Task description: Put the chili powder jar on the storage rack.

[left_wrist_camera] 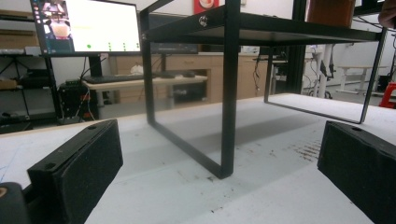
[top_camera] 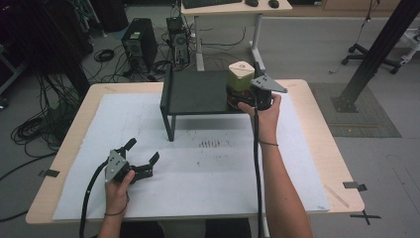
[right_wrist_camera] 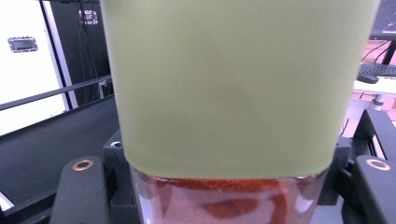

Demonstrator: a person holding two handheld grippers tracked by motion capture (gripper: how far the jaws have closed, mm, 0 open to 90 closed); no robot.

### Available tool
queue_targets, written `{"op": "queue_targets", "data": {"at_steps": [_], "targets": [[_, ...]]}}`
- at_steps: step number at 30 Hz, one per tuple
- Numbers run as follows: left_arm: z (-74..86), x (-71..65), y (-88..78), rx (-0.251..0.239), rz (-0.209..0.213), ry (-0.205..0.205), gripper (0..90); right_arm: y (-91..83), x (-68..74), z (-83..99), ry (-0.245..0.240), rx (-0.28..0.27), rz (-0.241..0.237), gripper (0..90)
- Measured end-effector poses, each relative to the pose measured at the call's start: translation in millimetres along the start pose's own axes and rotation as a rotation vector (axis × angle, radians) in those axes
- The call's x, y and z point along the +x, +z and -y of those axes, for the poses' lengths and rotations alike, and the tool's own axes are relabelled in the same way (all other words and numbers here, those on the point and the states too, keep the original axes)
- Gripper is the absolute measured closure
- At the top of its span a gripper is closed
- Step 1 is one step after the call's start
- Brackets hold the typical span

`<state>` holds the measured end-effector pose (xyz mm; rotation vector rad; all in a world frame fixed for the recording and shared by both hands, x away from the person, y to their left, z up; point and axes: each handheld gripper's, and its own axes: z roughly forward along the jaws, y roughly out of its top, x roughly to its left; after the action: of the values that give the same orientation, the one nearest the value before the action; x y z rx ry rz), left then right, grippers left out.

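Right gripper (top_camera: 242, 100), jaws closed on a jar (top_camera: 241, 79) with an olive-green lid and a clear lower body holding red-brown contents; jar upright at the right front corner of the black shelf (top_camera: 193, 91), its base at the shelf top. In the right gripper view, jar (right_wrist_camera: 233, 93) pressed between both jaws, green lid above, reddish contents (right_wrist_camera: 224, 198) below, black shelf surface (right_wrist_camera: 51, 135) running off to the left. Left gripper (top_camera: 143, 156), jaws spread wide and holding nothing, low over the white sheet (top_camera: 208, 178) covering the table (top_camera: 327, 148), well apart from the jar. In the left gripper view, both black pads (left_wrist_camera: 84, 163) far apart, shelf legs (left_wrist_camera: 231, 93) between them ahead, monitor (left_wrist_camera: 86, 25) on a desk behind.
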<state>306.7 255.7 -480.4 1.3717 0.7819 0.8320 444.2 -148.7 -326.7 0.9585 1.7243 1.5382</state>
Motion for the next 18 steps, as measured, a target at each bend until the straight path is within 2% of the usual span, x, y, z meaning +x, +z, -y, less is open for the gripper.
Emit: {"op": "queue_targets", "data": {"at_steps": [18], "targets": [[0.0,0.2,0.0,0.001,0.002,-0.001,0.4,0.0,0.1,0.0,-0.001,0.001,-0.001,30.5]]}}
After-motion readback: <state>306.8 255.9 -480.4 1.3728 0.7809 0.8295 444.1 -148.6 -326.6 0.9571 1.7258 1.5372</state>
